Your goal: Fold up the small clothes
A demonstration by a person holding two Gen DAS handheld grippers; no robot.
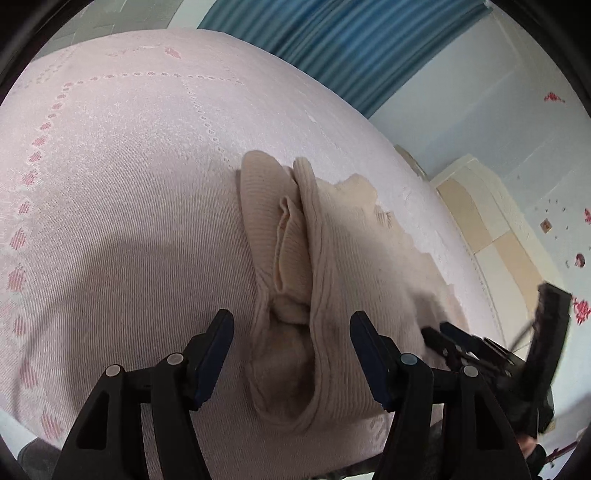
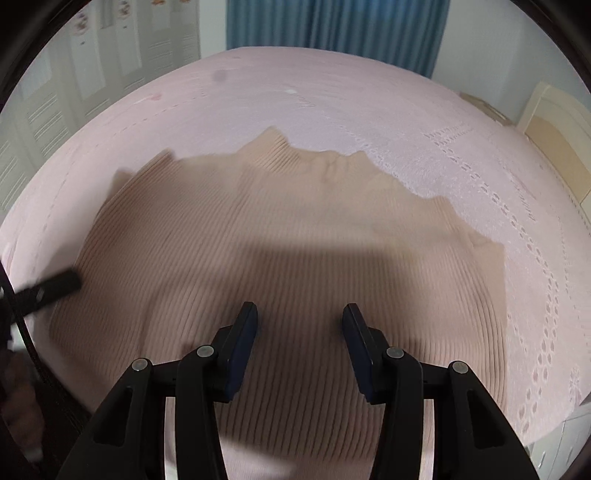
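A beige ribbed knit garment (image 2: 280, 236) lies spread on the pink bedspread (image 2: 332, 96). In the left wrist view the garment (image 1: 332, 258) shows its side edge with bunched folds. My left gripper (image 1: 291, 325) is open and empty, its jaws either side of the garment's folded edge, just above it. My right gripper (image 2: 299, 314) is open and empty over the garment's near middle. The right gripper also shows at the right of the left wrist view (image 1: 454, 339), low on the garment. The left gripper's finger (image 2: 55, 284) shows at the garment's left edge.
The pink bedspread (image 1: 129, 166) has a dotted embroidered pattern. Blue curtains (image 2: 332, 26) hang beyond the bed. A cream headboard (image 2: 561, 140) stands at the right. White cabinet doors (image 2: 92, 55) are at the far left.
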